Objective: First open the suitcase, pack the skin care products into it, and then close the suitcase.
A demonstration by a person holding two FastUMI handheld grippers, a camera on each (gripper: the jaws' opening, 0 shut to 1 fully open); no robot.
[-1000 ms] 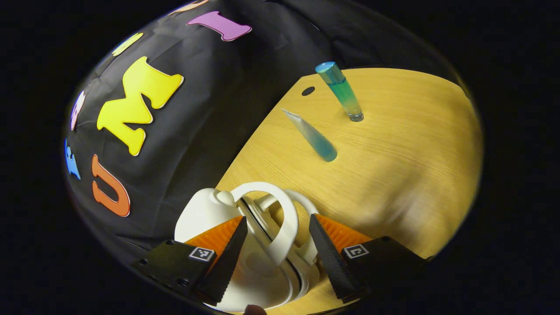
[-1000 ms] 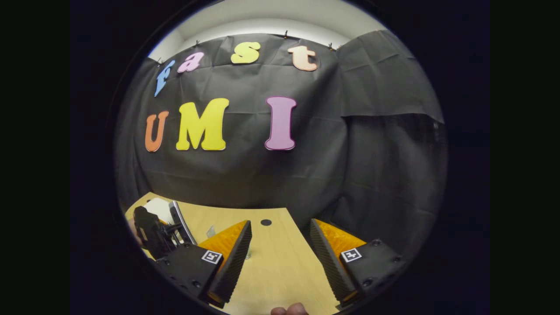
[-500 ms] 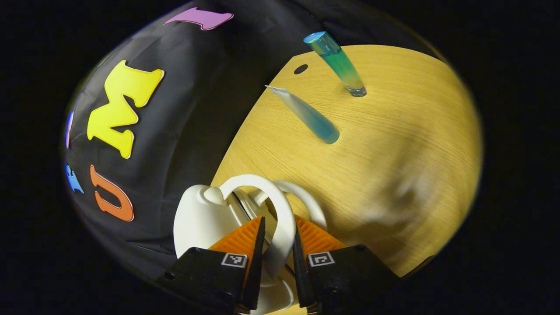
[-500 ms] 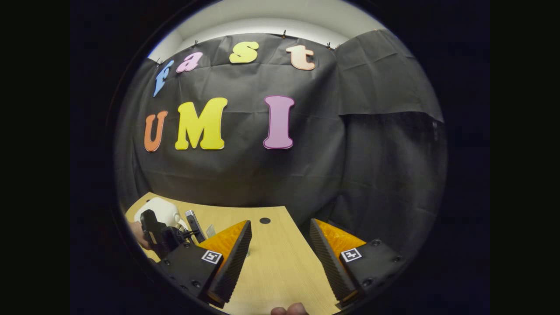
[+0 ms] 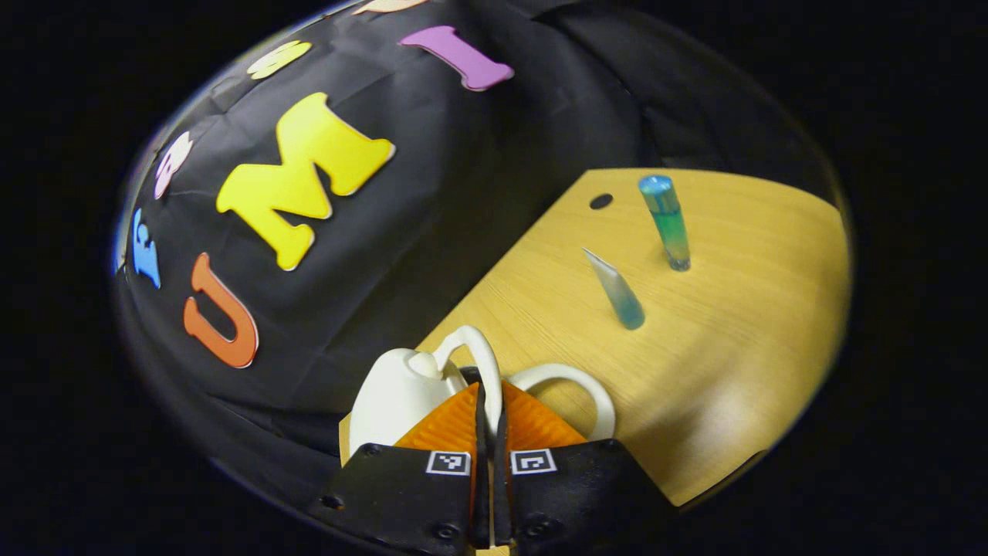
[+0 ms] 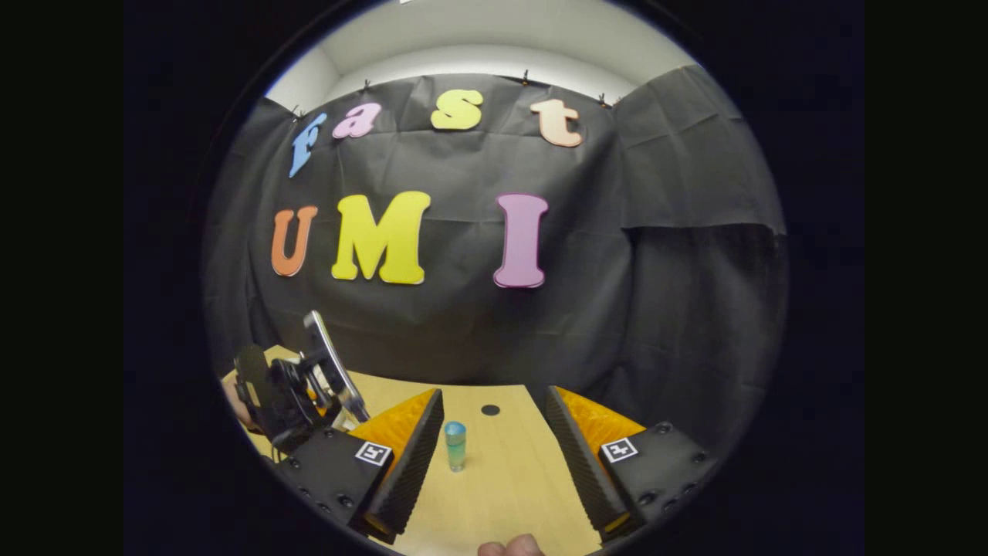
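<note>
Two skin care items stand well apart from the white plastic suitcase (image 5: 394, 394) on the pale wooden bench (image 5: 733, 347); the suitcase is half hidden behind the left gripper (image 5: 489, 409), jaws clamped on its looped white handle (image 5: 482, 363); upright blue-green bottle (image 5: 668, 222), translucent blue tube (image 5: 617, 292); right gripper (image 6: 494, 452) jaws apart, holding nothing.

On the table (image 5: 733, 363), the tube (image 5: 617, 292) stands between suitcase (image 5: 394, 394) and bottle (image 5: 668, 222).
</note>
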